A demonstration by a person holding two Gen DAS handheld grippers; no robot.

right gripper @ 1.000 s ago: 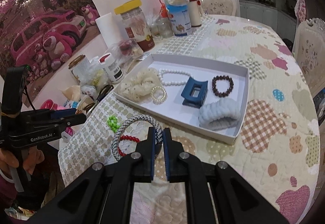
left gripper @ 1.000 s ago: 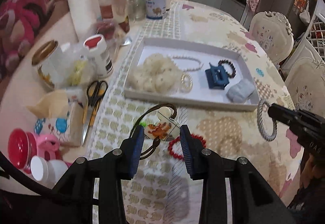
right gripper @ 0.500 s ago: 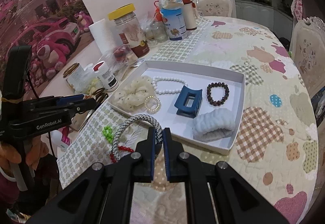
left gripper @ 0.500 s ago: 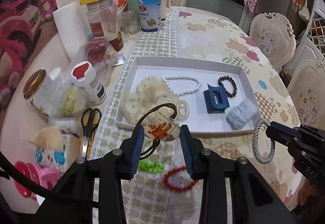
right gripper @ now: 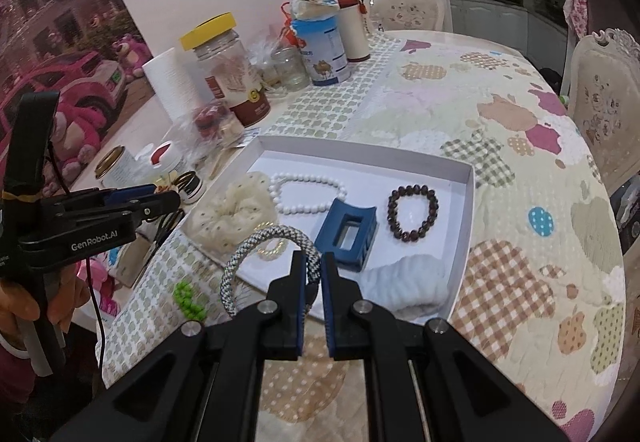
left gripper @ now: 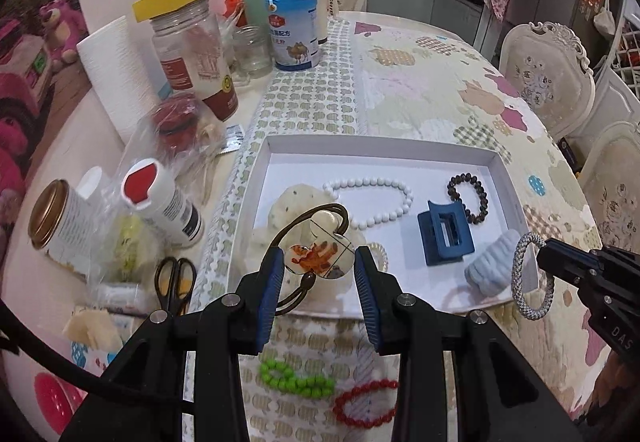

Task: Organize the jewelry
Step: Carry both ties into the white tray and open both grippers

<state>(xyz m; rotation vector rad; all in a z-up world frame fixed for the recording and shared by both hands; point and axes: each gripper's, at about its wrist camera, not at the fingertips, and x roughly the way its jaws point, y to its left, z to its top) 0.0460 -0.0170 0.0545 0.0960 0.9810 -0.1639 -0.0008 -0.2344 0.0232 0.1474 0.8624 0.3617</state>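
My left gripper [left gripper: 319, 262] is shut on a mouse-head charm hair tie [left gripper: 320, 256] with a brown cord, held above the near left edge of the white tray [left gripper: 380, 145]. My right gripper [right gripper: 313, 264] is shut on a grey-white braided ring bracelet [right gripper: 256, 242], held over the tray's near edge; it also shows in the left wrist view [left gripper: 524, 282]. The tray holds a cream scrunchie [right gripper: 230, 213], a white bead necklace [right gripper: 306, 193], a blue claw clip [right gripper: 348, 236], a dark bead bracelet [right gripper: 412, 211], a pale blue scrunchie [right gripper: 408, 284] and a small pearl bracelet [left gripper: 380, 254].
A green bead bracelet [left gripper: 294, 380] and a red bead bracelet [left gripper: 366, 404] lie on the tablecloth before the tray. Jars [left gripper: 192, 53], a paper roll [left gripper: 116, 77], a can [left gripper: 294, 31], bottles and scissors [left gripper: 174, 282] crowd the left. Chairs [left gripper: 548, 77] stand at the right.
Both grippers have moved forward and up toward the tray, carrying the charm hair tie and the braided bracelet. The tray now lies right under both.
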